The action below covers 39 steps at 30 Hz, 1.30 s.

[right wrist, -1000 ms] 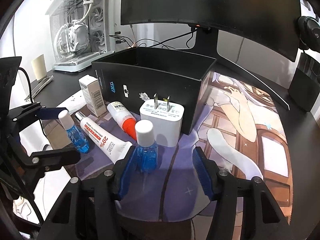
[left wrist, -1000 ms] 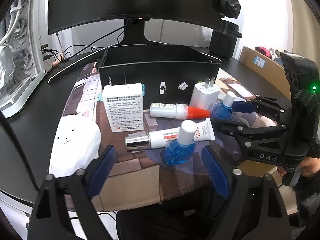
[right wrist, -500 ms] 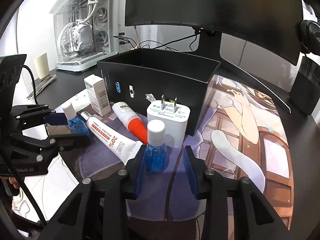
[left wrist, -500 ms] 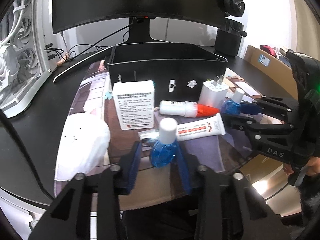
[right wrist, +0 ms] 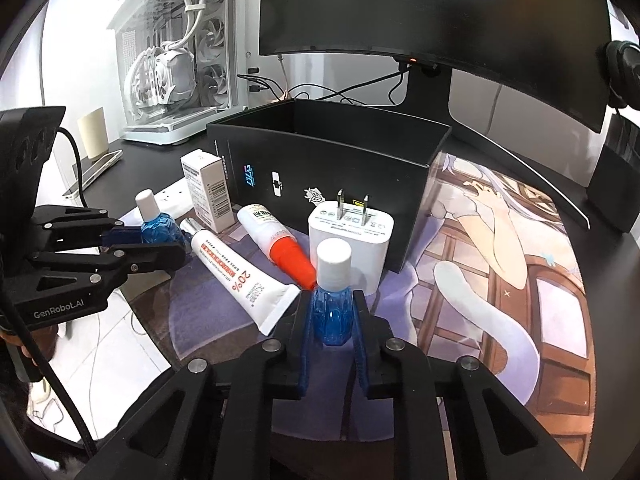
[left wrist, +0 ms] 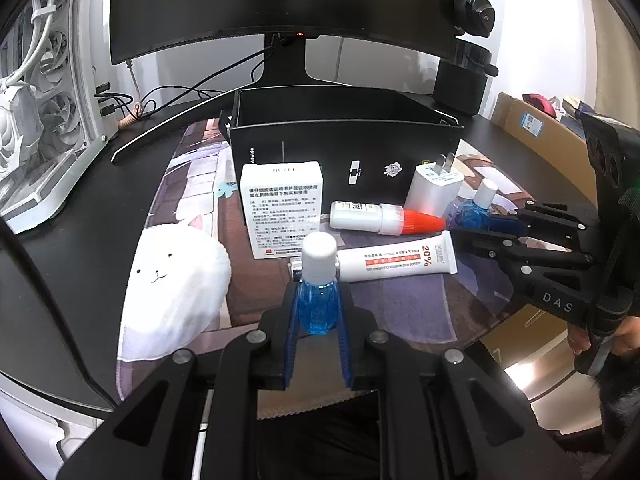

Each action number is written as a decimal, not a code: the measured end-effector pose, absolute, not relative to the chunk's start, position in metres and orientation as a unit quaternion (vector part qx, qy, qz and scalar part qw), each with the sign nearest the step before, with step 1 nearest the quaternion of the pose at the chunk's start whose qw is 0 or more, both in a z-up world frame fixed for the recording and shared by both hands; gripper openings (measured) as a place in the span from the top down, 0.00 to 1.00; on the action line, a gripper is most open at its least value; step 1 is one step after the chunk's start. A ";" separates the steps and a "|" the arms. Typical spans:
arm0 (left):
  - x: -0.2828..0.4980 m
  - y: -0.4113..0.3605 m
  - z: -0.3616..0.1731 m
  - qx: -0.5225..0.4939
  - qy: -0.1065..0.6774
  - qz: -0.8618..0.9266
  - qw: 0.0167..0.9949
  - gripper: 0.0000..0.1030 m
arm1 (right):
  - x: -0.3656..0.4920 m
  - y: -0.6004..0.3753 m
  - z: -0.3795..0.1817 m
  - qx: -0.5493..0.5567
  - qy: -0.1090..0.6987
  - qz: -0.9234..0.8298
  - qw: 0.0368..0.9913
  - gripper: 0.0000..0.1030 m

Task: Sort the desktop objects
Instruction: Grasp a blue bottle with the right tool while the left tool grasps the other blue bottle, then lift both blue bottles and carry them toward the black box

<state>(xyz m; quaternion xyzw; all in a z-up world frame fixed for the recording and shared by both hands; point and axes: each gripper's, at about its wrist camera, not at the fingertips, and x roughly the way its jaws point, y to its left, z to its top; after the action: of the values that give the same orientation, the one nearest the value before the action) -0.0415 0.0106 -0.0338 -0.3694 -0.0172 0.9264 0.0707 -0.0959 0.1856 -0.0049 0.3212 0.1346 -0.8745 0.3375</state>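
Note:
My left gripper [left wrist: 317, 312] is shut on a small blue bottle with a white cap [left wrist: 318, 280], upright at the desk mat's front; it also shows in the right wrist view [right wrist: 154, 224]. My right gripper [right wrist: 332, 316] is shut on a second blue bottle [right wrist: 333, 296], also seen in the left wrist view [left wrist: 478, 206]. Between them lie a white tube marked 20% [left wrist: 396, 260], a white bottle with an orange cap [left wrist: 384, 218], a white charger plug [left wrist: 434, 188] and a white medicine box [left wrist: 282, 206]. Behind stands an open black box [left wrist: 344, 128].
A white cat-face cushion [left wrist: 176, 280] lies left on the printed desk mat [right wrist: 500, 280]. A monitor [left wrist: 280, 0] stands behind the box. A white PC case [right wrist: 176, 60] is at the far left, a speaker and headphones [left wrist: 468, 60] at the right. A phone [right wrist: 94, 172] lies by a cup.
Both grippers went from open around the blue bottles to closed on them. Both views have drawn in closer to the bottles.

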 end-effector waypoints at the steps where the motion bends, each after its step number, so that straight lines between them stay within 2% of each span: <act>1: -0.041 0.011 -0.033 -0.369 -0.016 0.927 0.071 0.86 | -0.096 0.187 -0.005 0.322 0.132 -0.875 0.338 0.83; 16: -0.034 0.004 -0.019 -0.358 -0.018 0.930 0.077 0.85 | -0.095 0.199 0.005 0.316 0.126 -0.880 0.332 0.83; 39: -0.035 -0.006 0.023 -0.330 -0.022 0.940 0.081 0.85 | -0.090 0.200 0.041 0.284 0.163 -0.873 0.362 0.83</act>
<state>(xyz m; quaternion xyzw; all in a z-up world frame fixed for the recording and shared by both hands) -0.0347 -0.0055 0.0230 -0.3297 -0.0223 0.9404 0.0807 -0.0904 0.1997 0.0409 0.2835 0.1632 -0.8727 0.3625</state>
